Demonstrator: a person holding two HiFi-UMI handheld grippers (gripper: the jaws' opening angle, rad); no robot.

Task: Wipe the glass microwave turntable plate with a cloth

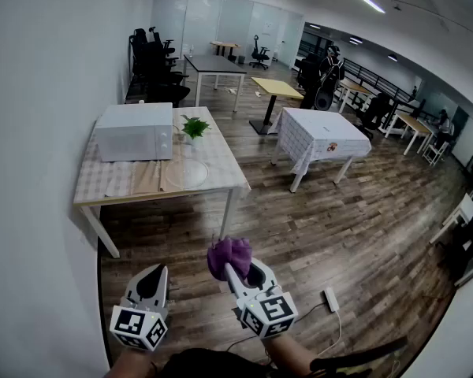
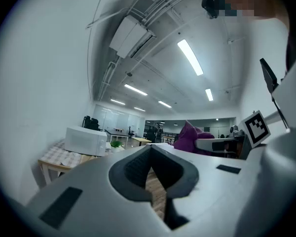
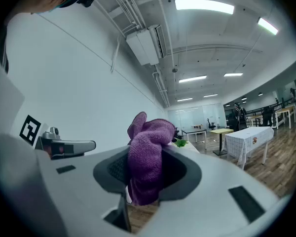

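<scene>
Lowest in the head view, the right gripper (image 1: 232, 272) had its fingers clenched on a purple cloth (image 3: 147, 152). The cloth was bunched into a soft wad that bulged above the tips. Terry-like and light, it would likely fold and drag easily under pressure, so the grip low on the wad left plenty of loose fabric to press flat.

To its left, the left gripper (image 2: 157, 177) had its fingers drawn together with nothing between them.

Both were well apart from the work. Across a stretch of wooden floor (image 1: 299, 235), in the left middle of the head view, stood the counter (image 1: 110, 181) under a checked cover. The glass plate (image 1: 185, 172) lay flat on it toward its right side, just in front of the white microwave (image 1: 135, 131) and near a small green plant (image 1: 194, 126).

The plate looked round, clear and thin, with the checked cover showing through it. From that far off I could not tell whether it was smeared or had a raised rim.

As a judgement, it would be stiff, smooth and breakable, fairly heavy for its thickness, and apt to slide on the cover when rubbed. The empty left fingers would best steady it at the near edge of its rim. The cloth could then work from the centre outward with moderate pressure.
</scene>
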